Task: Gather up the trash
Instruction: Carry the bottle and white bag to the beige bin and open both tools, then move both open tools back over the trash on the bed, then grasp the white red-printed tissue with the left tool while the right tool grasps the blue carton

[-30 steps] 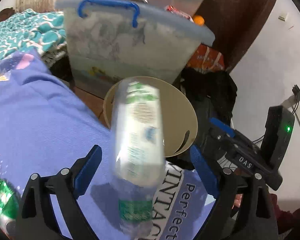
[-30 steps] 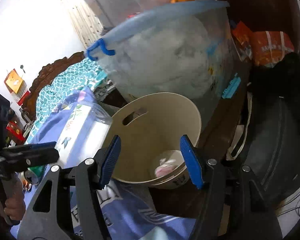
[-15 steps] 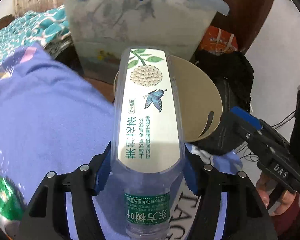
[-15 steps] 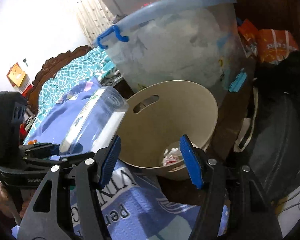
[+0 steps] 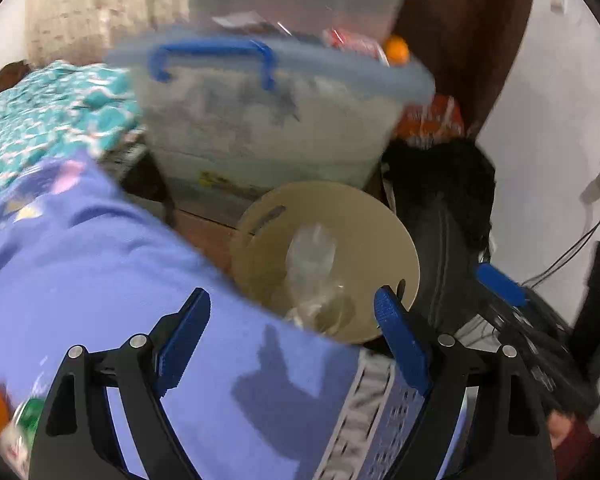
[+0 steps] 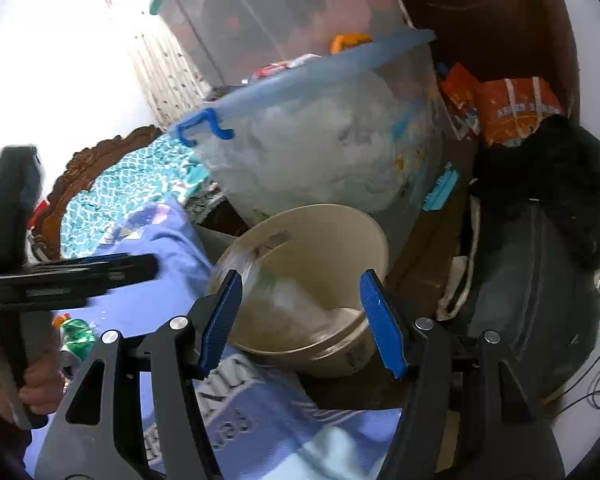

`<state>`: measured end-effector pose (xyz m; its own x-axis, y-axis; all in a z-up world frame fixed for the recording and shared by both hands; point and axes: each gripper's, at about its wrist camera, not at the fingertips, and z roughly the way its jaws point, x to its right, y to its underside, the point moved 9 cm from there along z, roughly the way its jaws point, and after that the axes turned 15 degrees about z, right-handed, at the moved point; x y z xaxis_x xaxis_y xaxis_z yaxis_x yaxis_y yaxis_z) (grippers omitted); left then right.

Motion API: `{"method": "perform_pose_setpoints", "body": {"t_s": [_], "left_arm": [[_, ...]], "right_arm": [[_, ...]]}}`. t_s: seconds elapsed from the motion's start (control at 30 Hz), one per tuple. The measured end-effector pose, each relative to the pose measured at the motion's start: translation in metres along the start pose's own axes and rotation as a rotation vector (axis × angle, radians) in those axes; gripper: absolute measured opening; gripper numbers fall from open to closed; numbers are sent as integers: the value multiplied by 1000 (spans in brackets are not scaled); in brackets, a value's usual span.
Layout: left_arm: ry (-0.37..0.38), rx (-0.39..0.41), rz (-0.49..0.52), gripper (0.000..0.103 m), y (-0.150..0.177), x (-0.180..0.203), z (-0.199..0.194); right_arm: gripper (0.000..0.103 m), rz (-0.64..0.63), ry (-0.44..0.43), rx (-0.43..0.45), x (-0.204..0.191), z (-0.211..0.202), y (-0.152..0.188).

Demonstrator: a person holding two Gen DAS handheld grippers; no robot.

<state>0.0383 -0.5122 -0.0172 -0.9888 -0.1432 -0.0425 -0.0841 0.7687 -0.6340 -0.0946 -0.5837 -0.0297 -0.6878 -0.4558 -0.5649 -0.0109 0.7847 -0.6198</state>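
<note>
Bedside clutter surrounds the bin point(image 5: 396, 240), where the bottle point(image 5: 310, 252) now lies. Left gripper point(image 5: 292, 320), jaws just opened, is spread and empty; right gripper point(image 6: 300, 320) also spread, empty. Green can point(image 6: 76, 334) lies on the bed point(image 5: 80, 280), nearer the left.

Right gripper point(image 6: 300, 320) with blue pads spread apart and nothing between them, beige bin point(image 6: 340, 220) beyond, blurred clear plastic bottle point(image 6: 268, 292) inside it, left gripper point(image 6: 80, 276) over purple cloth point(image 6: 160, 236), lidded storage box point(image 6: 320, 152) behind.
</note>
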Motion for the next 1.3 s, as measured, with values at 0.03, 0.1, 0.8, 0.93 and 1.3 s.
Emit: {"method": "perform_pose_setpoints", "body": {"t_s": [0.03, 0.1, 0.8, 0.93, 1.3], "left_arm": [[-5, 23, -25, 80, 8, -9, -16], [-31, 66, -101, 80, 40, -37, -58], [-468, 174, -756, 74, 393, -198, -319], [-457, 205, -833, 74, 426, -209, -332], [-455, 164, -877, 86, 416, -225, -302]], "right_arm": [[63, -9, -14, -6, -8, 0, 4], [63, -38, -51, -29, -29, 2, 15], [44, -474, -345, -544, -278, 15, 262], [45, -557, -355, -568, -307, 17, 292], [78, -643, -372, -596, -376, 41, 345]]}}
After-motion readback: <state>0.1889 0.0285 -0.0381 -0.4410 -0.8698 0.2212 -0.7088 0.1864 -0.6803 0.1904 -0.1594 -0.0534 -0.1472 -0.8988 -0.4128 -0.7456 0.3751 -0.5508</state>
